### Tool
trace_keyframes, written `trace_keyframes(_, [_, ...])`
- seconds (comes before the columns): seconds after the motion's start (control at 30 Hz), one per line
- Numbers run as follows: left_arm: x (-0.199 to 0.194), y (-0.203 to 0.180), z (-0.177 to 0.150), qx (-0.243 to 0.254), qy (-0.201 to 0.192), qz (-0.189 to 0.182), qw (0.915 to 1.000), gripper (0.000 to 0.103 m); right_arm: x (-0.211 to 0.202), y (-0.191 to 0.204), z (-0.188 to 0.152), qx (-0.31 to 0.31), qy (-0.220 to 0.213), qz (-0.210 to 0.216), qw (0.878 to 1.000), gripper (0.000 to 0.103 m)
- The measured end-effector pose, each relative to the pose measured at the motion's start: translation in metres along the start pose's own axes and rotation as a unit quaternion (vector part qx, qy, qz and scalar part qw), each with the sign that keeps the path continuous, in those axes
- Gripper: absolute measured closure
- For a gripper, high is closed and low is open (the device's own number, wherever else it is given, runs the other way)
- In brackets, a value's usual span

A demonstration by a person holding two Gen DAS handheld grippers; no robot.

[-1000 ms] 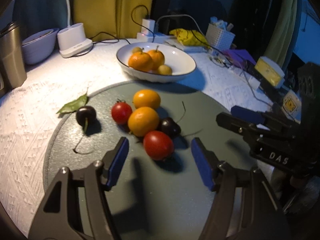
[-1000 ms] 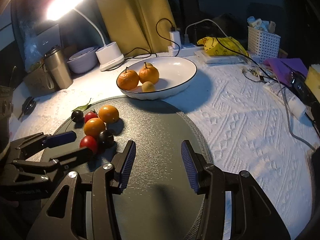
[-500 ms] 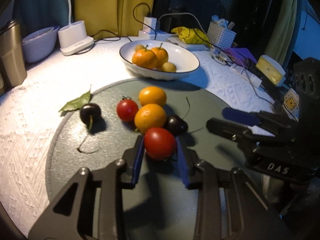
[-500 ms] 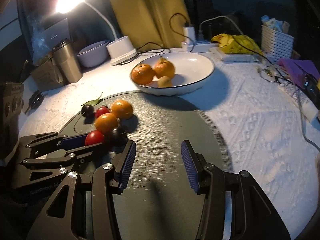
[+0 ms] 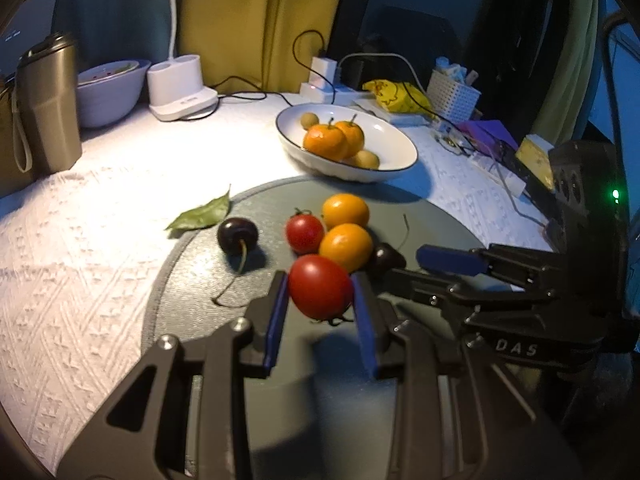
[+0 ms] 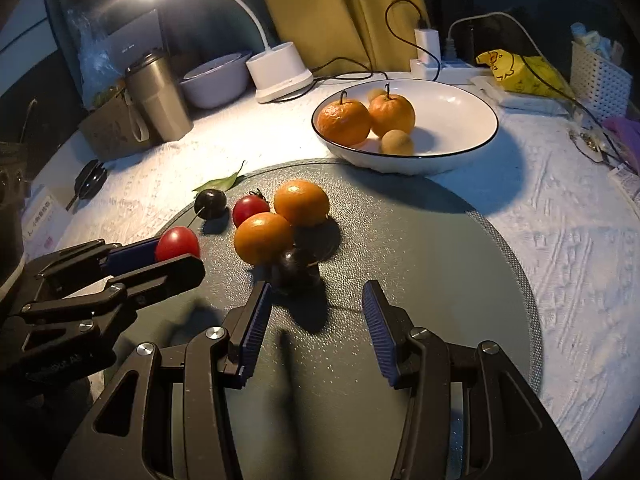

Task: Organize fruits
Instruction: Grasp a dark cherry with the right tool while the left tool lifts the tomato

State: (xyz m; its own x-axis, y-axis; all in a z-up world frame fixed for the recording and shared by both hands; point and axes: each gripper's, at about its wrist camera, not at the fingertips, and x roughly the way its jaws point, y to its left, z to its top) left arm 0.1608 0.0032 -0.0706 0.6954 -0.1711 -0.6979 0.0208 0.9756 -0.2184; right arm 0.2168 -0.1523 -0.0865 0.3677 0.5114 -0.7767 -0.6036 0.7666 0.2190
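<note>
While my left gripper (image 5: 320, 300) clamps the soft tomato (image 5: 320, 286) mid-body, easy squeeze; right gripper (image 6: 316, 320) stands apart, empty, near slippery cherry (image 6: 294, 266).

Left gripper (image 5: 320, 300) clamped shut; right gripper (image 6: 316, 316) gaping, empty

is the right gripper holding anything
No, the right gripper has its jaws apart with only bare grey mat between them; the dark cherry sits just ahead, untouched.
</note>
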Motion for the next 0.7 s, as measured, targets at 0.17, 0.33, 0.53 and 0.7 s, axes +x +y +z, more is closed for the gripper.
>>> trace_keyframes(0.17, [-0.001,0.004,0.0,-0.004,-0.002,-0.006,1.0,0.07,0.005,0.003,0.005,-0.005,0.006,0.004,1.0,0.053])
trace_keyframes(0.33, [-0.003,0.007,0.002,-0.005,-0.007,-0.009,0.9999,0.07,0.011,0.01,0.01,-0.015,0.013,0.013,1.0,0.068])
trace_keyframes(0.53, [-0.004,0.008,0.006,-0.005,-0.01,-0.009,0.9999,0.07,0.014,0.012,0.012,-0.019,0.016,0.017,1.0,0.074])
trace_keyframes(0.7, [-0.004,0.006,0.013,0.001,-0.013,-0.008,0.9999,0.07,0.012,0.011,0.014,-0.022,0.013,0.015,1.0,0.074])
